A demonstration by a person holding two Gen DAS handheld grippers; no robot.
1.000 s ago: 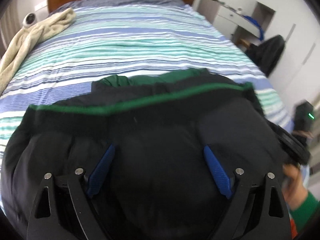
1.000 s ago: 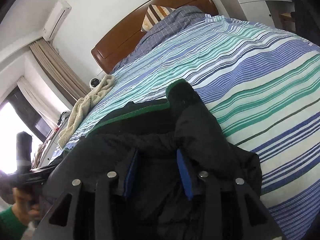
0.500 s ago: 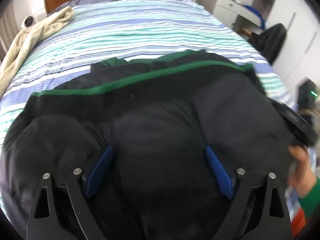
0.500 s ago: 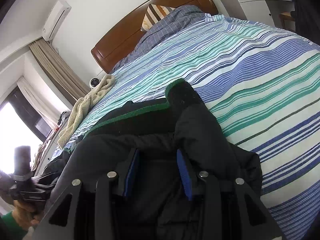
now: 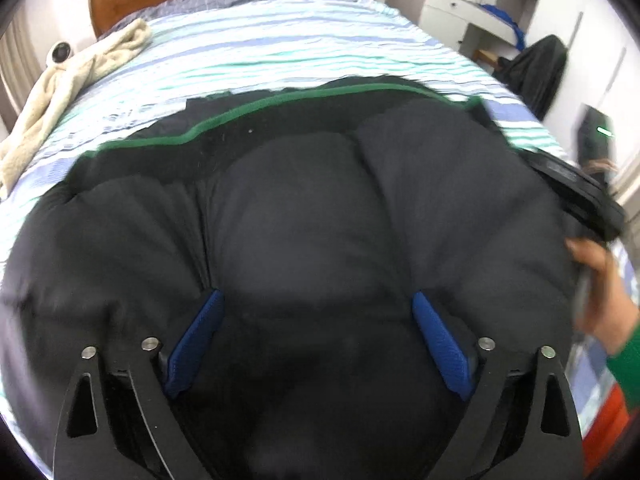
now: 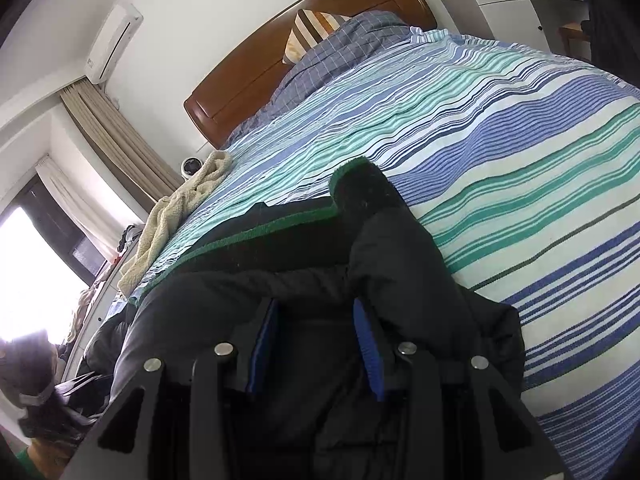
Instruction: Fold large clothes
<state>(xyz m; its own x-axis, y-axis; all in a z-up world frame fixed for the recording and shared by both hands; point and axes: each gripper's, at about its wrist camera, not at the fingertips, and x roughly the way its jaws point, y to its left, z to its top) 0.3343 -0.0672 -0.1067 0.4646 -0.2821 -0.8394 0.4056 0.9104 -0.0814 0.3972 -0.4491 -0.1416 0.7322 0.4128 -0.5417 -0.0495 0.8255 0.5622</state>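
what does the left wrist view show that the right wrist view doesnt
Only the left wrist view shows the person's hand in a green cuff at the right edge and a dark garment hung by the white cabinets.

Only the right wrist view shows the white wall air conditioner, the beige curtains, the bright window and a striped pillow.

Both show the black padded jacket with green trim, the blue and green striped bedspread, the cream fleece blanket and the brown wooden headboard.
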